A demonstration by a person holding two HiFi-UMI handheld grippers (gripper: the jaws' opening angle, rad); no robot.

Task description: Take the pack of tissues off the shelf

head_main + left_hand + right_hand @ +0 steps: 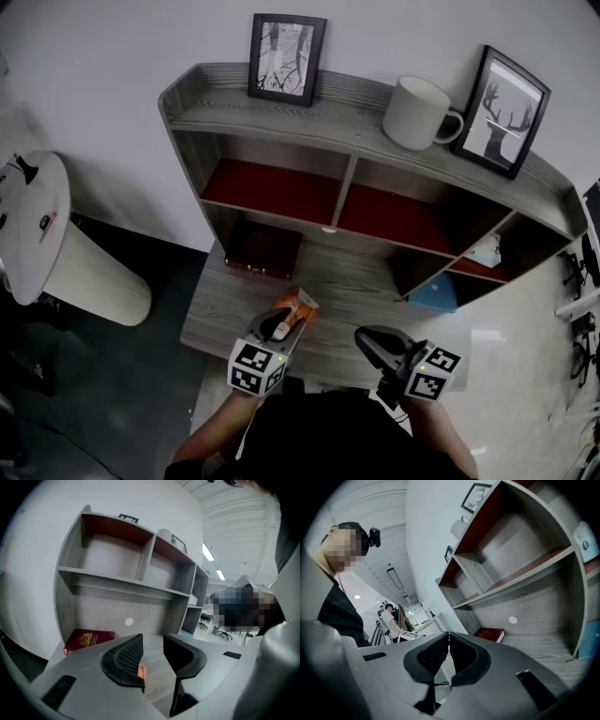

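A small orange pack of tissues (300,305) lies on the grey desk (225,309) near its front edge, in front of the shelf unit (356,122). My left gripper (281,325) is right over the pack's near end. In the left gripper view its jaws (153,641) stand apart, and an orange edge of the pack (141,673) shows below the left finger, not pinched. My right gripper (367,341) hovers over the desk's front edge to the right, jaws shut (449,639) with nothing between them.
A dark red book (264,249) lies under the shelf's left compartment. On top of the shelf stand a white mug (417,113) and two picture frames (286,58). A blue item (434,293) and a white pack (487,251) sit in the right compartments. A white round stand (33,225) is at the left.
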